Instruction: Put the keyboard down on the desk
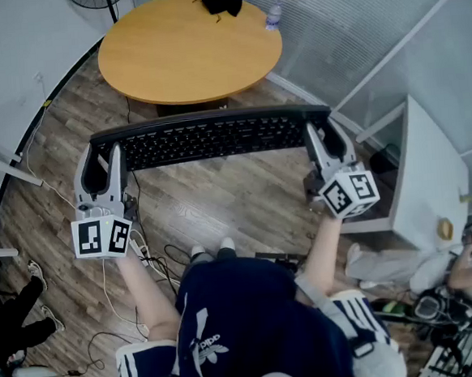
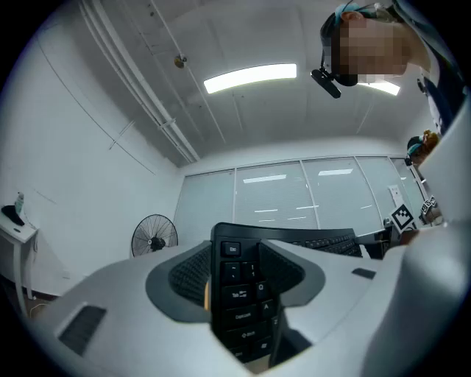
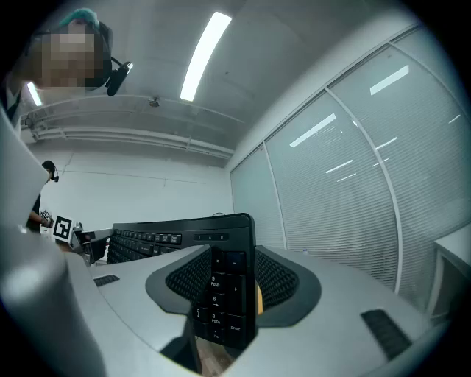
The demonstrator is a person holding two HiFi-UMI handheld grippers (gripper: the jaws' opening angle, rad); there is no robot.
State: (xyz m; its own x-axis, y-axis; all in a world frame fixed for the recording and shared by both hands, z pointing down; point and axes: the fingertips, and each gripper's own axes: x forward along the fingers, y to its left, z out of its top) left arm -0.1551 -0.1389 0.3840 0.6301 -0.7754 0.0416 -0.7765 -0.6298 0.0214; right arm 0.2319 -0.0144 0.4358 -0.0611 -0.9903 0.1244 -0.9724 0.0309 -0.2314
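Note:
A long black keyboard [image 1: 212, 137] hangs in the air above the wooden floor, keys facing up. My left gripper [image 1: 104, 164] is shut on its left end, where the Esc and Tab keys [image 2: 239, 283] sit between the ribbed pads. On the other end, my right gripper [image 1: 323, 142] is shut on the number pad [image 3: 221, 302]. The round wooden desk [image 1: 188, 45] stands just beyond the keyboard's far edge. Both gripper views tilt upward toward the ceiling.
A black cloth [image 1: 221, 2] and a small bottle [image 1: 273, 14] lie at the desk's far edge. A white table [image 1: 431, 184] stands at the right, cables [image 1: 156, 259] trail over the floor, and a fan [image 2: 154, 235] stands by the wall.

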